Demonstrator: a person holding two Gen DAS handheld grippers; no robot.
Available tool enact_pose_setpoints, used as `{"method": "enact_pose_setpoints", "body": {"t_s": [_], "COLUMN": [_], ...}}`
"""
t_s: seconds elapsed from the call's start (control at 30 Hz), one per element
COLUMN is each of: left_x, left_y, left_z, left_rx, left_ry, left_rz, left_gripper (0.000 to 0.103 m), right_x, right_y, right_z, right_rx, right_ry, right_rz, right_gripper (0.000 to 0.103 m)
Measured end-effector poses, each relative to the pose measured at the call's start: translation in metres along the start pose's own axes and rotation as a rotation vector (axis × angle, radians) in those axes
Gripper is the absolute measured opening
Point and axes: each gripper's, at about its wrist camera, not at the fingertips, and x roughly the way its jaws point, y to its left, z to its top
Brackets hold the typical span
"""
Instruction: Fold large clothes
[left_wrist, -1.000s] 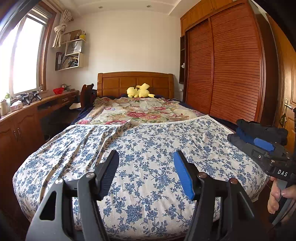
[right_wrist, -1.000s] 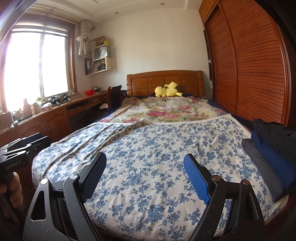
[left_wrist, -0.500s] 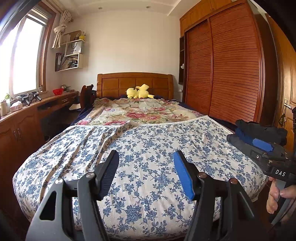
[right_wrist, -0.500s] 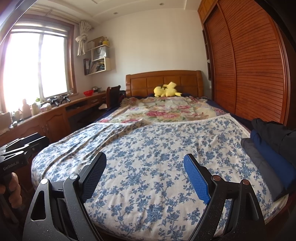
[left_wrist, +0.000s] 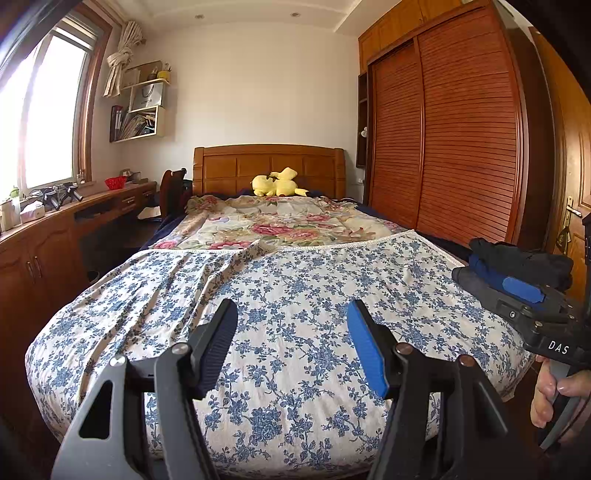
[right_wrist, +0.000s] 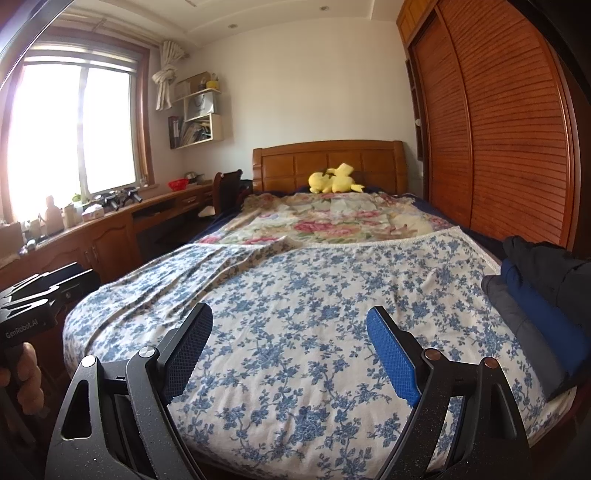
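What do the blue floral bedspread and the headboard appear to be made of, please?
Blue floral bedspread: probably thin woven cotton, matte; it wrinkles softly and has a lace-like trim. Headboard: seemingly solid wood, glossy varnish, with raised panels and an orange-brown sheen.

A home bedroom: a bed (left_wrist: 280, 295) with wooden headboard (left_wrist: 269, 166), slatted wardrobe (left_wrist: 461, 129), and plush toy (left_wrist: 277, 182).

Soft matt cotton-like blue-floral sheet (left_wrist: 295, 295) lies ahead of the fingers; ribbed blue rubbery pads (right_wrist: 393, 360) (black matt plastic frames) flank it; glossy slatted wood wardrobe (left_wrist: 461, 140) stands to the right.
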Motion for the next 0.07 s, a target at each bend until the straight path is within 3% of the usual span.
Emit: {"method": "enact_pose_setpoints", "body": {"t_s": [0.07], "left_x": [0.0000], "left_y": [0.0000], "left_z": [-0.0001], "left_rx": [0.001], "left_ry": [0.000], "left_rz": [0.001], "left_gripper": [0.061], "right_x": [0.0000], "right_y": [0.0002], "right_z": [-0.0001], "right_rx": [-0.003], "right_ry": [0.000], "right_rz": [0.000], "right_gripper": [0.087]}}
